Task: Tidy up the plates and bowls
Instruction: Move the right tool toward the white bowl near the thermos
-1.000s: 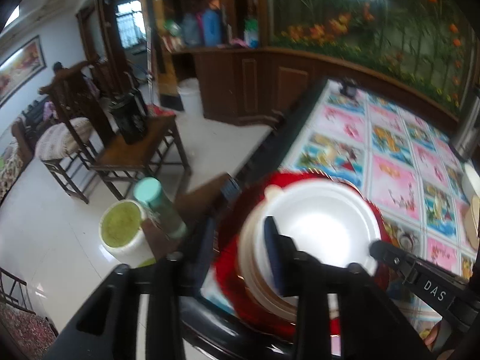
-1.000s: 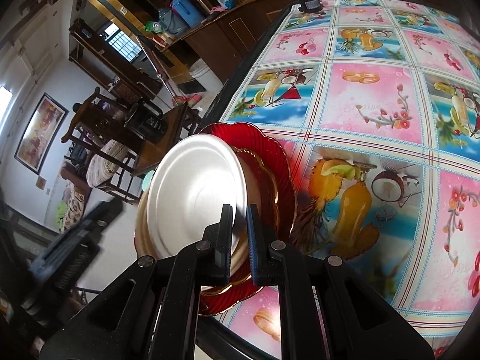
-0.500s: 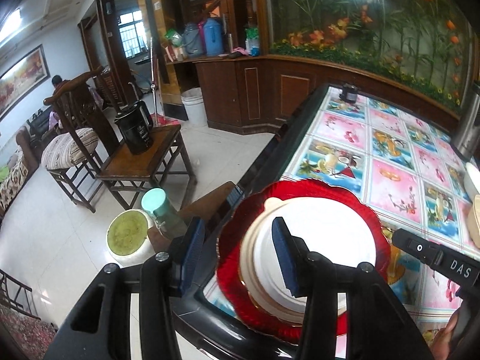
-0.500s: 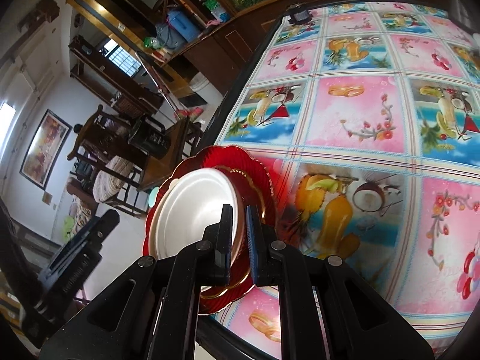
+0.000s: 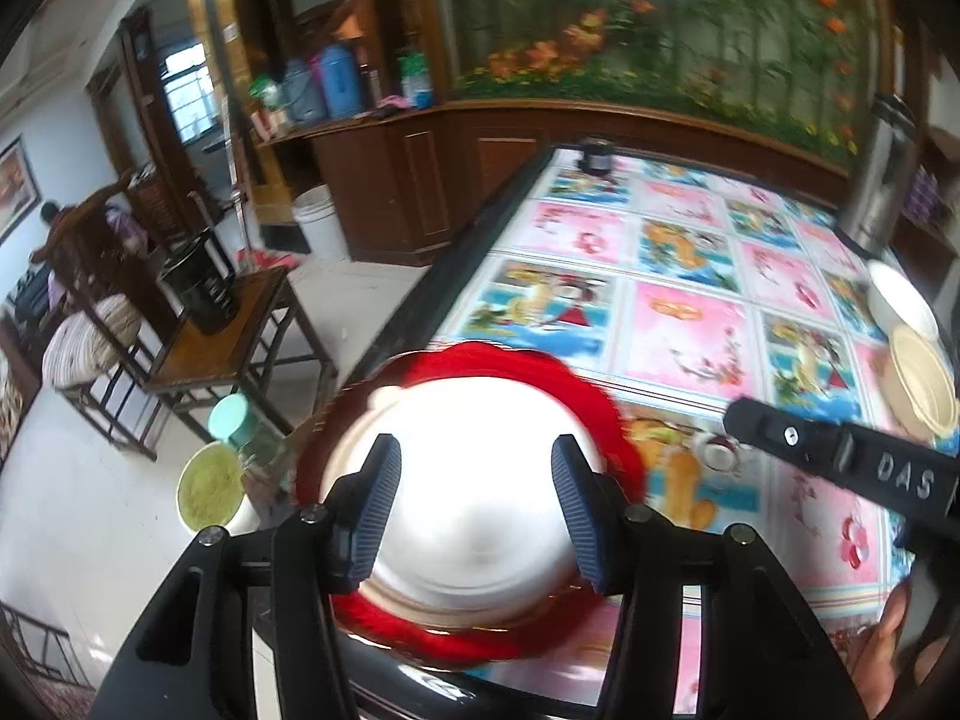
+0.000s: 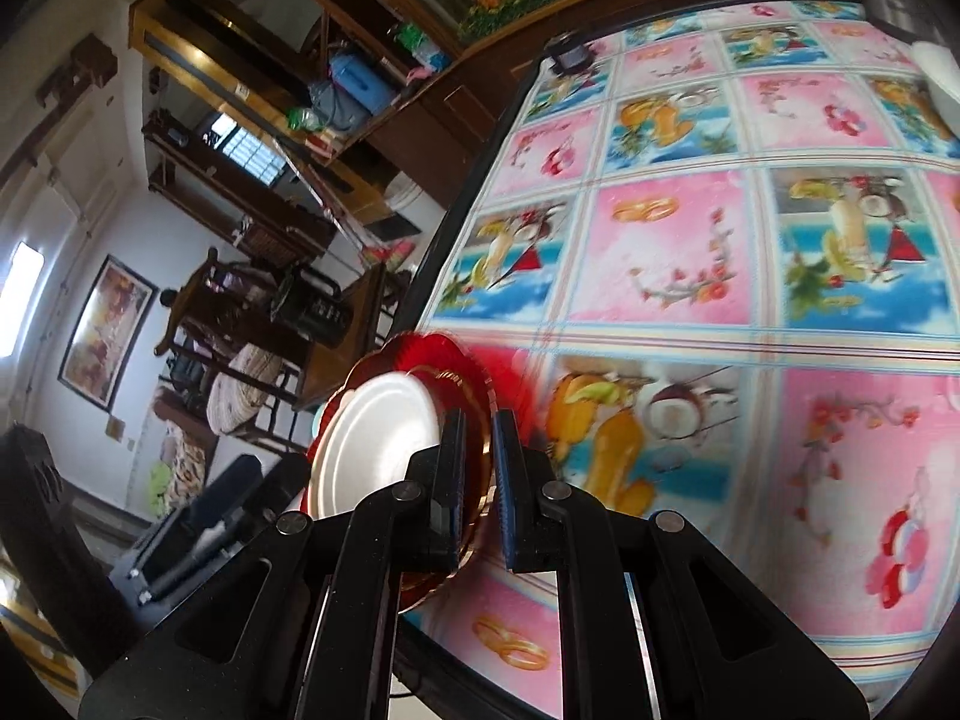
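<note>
A stack of plates sits at the table's near left corner: a white plate [image 5: 468, 480] on a gold-rimmed plate, on a wide red scalloped plate [image 5: 576, 384]. My left gripper [image 5: 474, 498] is open, its blue pads either side of the white plate, above it. My right gripper [image 6: 477, 468] is nearly shut, its jaws narrowly apart around the right rim of the red plate [image 6: 474, 384]; whether it grips the rim is unclear. The white plate [image 6: 378, 438] shows left of it. A white bowl [image 5: 900, 300] and a beige bowl [image 5: 924, 384] stand at the far right.
The table carries a pink and blue fruit-print cloth [image 5: 690, 312]. A steel flask [image 5: 882, 180] stands at the back right, a small dark jar [image 5: 594, 156] at the far edge. Below the table edge are a teal-capped bottle [image 5: 240, 426], a green-filled bowl [image 5: 210, 486] and a wooden side table [image 5: 234, 336].
My left gripper has opened wider and swung right, centring over the white plate. My right gripper has pulled back and tilted; the plate stack looks smaller in its view.
</note>
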Demonstrator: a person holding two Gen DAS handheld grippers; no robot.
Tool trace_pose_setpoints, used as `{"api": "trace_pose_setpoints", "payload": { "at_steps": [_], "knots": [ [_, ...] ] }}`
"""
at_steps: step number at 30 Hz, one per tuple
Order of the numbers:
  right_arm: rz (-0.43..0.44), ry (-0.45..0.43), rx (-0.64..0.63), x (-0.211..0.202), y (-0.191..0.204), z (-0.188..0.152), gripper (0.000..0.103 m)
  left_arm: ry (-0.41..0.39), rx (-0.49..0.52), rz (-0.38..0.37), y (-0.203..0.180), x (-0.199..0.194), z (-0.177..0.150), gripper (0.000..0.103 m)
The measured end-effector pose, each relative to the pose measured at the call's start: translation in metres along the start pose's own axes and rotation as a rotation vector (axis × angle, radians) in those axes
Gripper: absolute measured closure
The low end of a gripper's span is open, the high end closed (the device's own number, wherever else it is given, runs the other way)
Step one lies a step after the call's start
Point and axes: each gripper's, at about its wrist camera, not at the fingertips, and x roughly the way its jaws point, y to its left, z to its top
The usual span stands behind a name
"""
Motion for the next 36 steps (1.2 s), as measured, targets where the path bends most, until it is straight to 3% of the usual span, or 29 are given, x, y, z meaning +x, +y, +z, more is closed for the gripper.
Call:
{"api": "trace_pose_setpoints", "payload": {
  "at_steps": [11, 15, 25, 36],
  "knots": [
    [0.019, -0.077, 0.085, -0.042, -0.049, 0.017, 0.093, 0.01, 0.137, -0.09, -0.076, -0.012, 0.007, 0.05],
    [0.022, -0.093, 0.119, -0.054, -0.07, 0.021, 0.093, 0.018, 0.167, -0.101, -0.097, -0.011, 0.007, 0.043],
    [0.038, -0.117, 0.204, -0.077, -0.123, 0.031, 0.093, 0.07, 0.253, -0.149, -0.154, 0.003, 0.013, 0.041],
    [-0.067, -0.301, 0.233, -0.166, -0.192, 0.066, 0.094, 0.056, 0.3, -0.23, -0.226, 0.017, 0.064, 0.041]
  ]
}}
